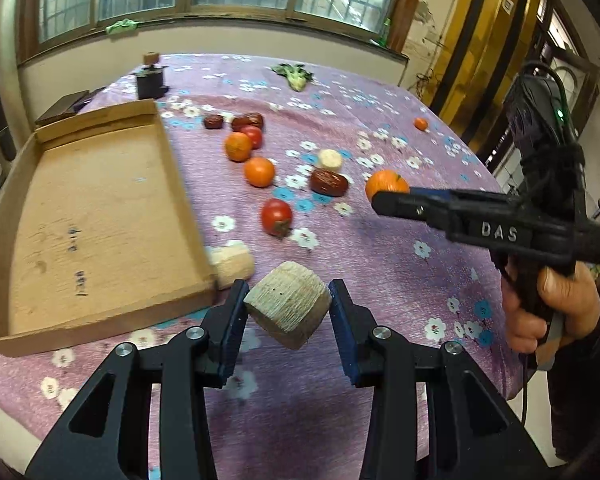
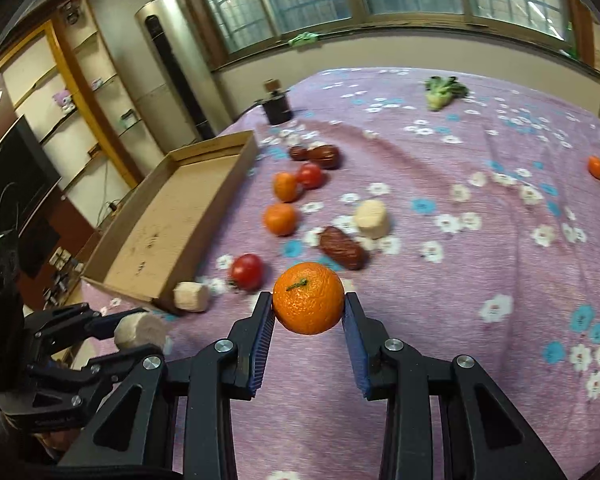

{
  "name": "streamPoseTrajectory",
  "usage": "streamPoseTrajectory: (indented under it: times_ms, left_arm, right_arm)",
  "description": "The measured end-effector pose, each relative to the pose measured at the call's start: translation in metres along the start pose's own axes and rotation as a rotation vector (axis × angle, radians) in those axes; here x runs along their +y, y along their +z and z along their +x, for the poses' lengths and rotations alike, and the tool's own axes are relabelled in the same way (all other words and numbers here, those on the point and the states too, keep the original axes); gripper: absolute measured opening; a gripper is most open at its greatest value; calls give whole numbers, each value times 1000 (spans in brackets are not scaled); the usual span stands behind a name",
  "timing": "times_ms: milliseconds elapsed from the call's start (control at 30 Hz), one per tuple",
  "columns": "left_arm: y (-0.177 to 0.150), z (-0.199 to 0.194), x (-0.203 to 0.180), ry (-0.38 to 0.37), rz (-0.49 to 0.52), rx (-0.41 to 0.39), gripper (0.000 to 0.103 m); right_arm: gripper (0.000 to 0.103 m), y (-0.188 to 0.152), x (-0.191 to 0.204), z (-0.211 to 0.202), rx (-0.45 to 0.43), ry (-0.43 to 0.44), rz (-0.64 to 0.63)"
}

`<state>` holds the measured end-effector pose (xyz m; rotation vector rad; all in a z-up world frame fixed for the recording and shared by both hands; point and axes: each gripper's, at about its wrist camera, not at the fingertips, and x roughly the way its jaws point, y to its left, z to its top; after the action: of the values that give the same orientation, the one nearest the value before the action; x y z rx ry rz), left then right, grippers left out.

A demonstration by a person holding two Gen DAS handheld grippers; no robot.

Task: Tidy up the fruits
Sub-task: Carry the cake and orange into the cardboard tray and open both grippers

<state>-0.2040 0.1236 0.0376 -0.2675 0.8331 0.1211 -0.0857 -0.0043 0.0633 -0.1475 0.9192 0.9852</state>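
Between the blue ribbed pads of the right gripper (image 2: 309, 312), a round, dimpled orange (image 2: 308, 298) is pinched above the floral cloth (image 2: 480, 248). The left gripper (image 1: 289, 306) clamps a pale, fibrous cylindrical chunk (image 1: 288, 308); left of it lies a shallow cardboard tray (image 1: 96, 216).

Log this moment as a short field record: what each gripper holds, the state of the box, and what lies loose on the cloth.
left gripper: shut on a pale cut chunk, lifted off the cloth
right gripper: shut on an orange
cardboard box: open, nothing visible inside
beside box corner: another pale chunk
loose fruit: tomato, orange fruit, red date
far side: leafy green, small orange fruit
surface: purple floral cloth
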Motion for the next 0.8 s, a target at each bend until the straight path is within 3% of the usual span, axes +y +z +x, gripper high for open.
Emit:
streamPoseTrajectory:
  times_ms: [200,433,600,800]
  left_arm:
    - [8,-23,41,96,-58,-56,39]
    - [13,-29,105,205,-167,-66,39]
    - [13,-22,130,239,-207,-54,39]
    - [10,-7,142,238,-207,-16,39]
  right_arm:
    - [35,10,42,12,1,82,-64]
    - [35,29,108,49,33,191,-166]
    - [35,34,140,87,104,231,-209]
    - [35,28,158,122,198,219,-264]
